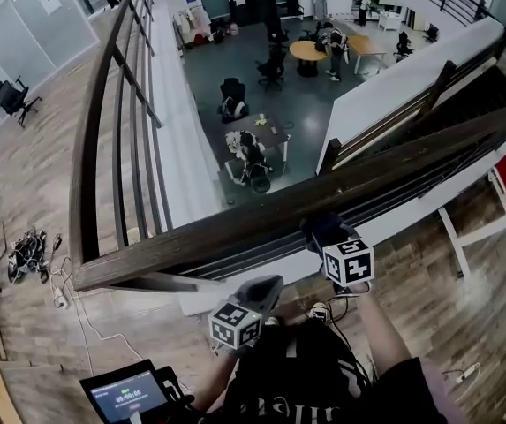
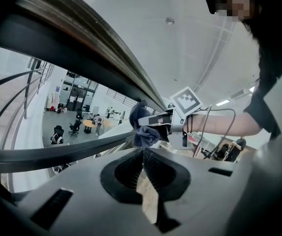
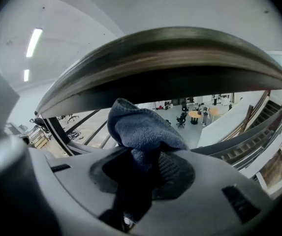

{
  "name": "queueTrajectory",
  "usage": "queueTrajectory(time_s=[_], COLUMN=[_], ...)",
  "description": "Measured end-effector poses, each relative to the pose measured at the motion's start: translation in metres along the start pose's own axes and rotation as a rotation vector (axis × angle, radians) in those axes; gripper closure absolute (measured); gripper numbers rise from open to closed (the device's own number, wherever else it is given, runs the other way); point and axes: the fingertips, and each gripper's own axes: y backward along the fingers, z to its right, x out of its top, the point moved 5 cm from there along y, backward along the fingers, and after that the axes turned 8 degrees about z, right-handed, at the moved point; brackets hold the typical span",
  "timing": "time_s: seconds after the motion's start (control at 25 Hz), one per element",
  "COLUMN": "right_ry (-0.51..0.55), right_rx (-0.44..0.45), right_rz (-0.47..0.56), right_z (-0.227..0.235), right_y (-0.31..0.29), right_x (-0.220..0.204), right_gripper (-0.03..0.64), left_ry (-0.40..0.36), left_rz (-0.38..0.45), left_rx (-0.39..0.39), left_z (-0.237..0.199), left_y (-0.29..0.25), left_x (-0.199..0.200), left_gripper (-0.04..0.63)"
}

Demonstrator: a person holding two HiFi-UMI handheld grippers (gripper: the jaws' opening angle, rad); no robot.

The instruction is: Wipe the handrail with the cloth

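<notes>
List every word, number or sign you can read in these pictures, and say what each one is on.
Small screen: a row of timer-like digits, too blurred to read for sure.
Dark shirt: white letters at the picture's bottom edge, cut off and unreadable.
Sheets on the far wall: too small to read.
Marker cubes: black-and-white square patterns only, no letters.
Nothing else carries legible text.

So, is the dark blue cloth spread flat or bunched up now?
Bunched up: the dark blue cloth is a crumpled wad clamped in the right tool, beside the brown wooden handrail.
</notes>
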Motion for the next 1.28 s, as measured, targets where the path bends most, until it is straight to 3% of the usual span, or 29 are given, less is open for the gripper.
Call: queueTrajectory(time_s=[0.28, 0.6, 0.76, 1.0, 1.28], right_ry=[0.038, 0.106, 0.129, 0.136, 0.113], right_rx=[0.109, 0.135, 0.113, 0.134, 0.119], right_rz=[-0.073, -0.167, -0.219, -0.207, -0.193], right_z=[-0.082, -0.115, -0.113, -0.105, -0.011], right_y=[-0.058, -0.101, -0.110, -0.120, -0.097], right_x=[-0.021, -0.042, -0.045, -0.032, -0.039], right_gripper=[0.508, 0.508, 0.508, 0.508, 0.508], left_ry=[0.023, 0.037, 0.035, 0.021, 0.031], left_rz=[-0.017, -0.012, -0.020, -0.033, -0.014], left_rx=[0.031, 0.080, 0.089, 0.101, 0.147], left_z=[-0.038, -0.059, -0.058, -0.059, -0.018], left_y=[0.036, 0.054, 0.054, 0.050, -0.018], left_x=[-0.013, -0.018, -0.016, -0.013, -0.016], left_gripper=[0.595, 0.595, 0.595, 0.595, 0.595])
